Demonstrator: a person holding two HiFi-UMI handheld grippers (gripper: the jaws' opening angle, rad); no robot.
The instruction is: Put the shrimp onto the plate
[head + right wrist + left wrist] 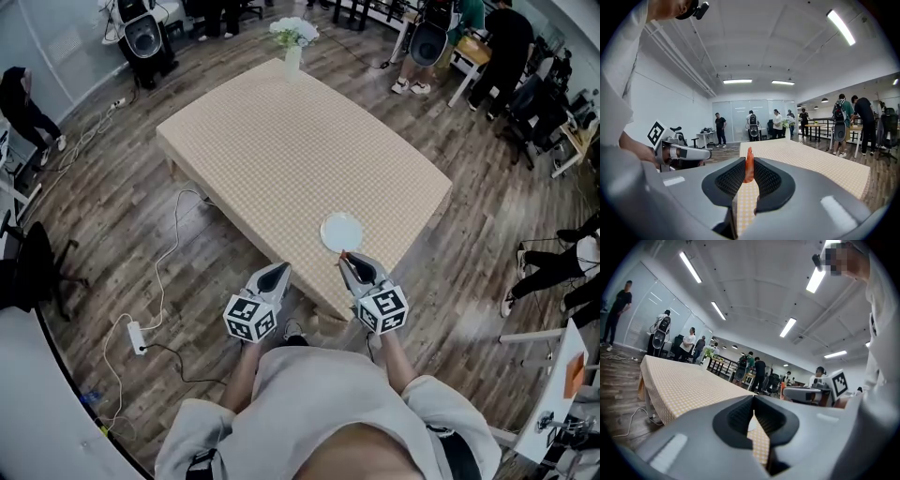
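Just short of the plate (341,232), on its near side, the right tongs (346,262) hang over the bench (281,141) with the shrimp (749,164) pinched between their ribbed pads — only its orange end pokes up past the tips. The plate is bare and sits close to the bench's near edge. Left of the plate and nearer the person, the left tongs (280,272) are closed on nothing, their pads meeting.

The shrimp looks small and light, so weight should be no trouble. It is probably soft and a little slick, and it is thin. The pads catch it across its narrow body, which seems the right place to take it, since that gives the ribbing most to bite on. A hard squeeze might squash it or squirt it out — a gentle hold, then a low release over the plate's middle, would likely keep it from sliding off the smooth rim.
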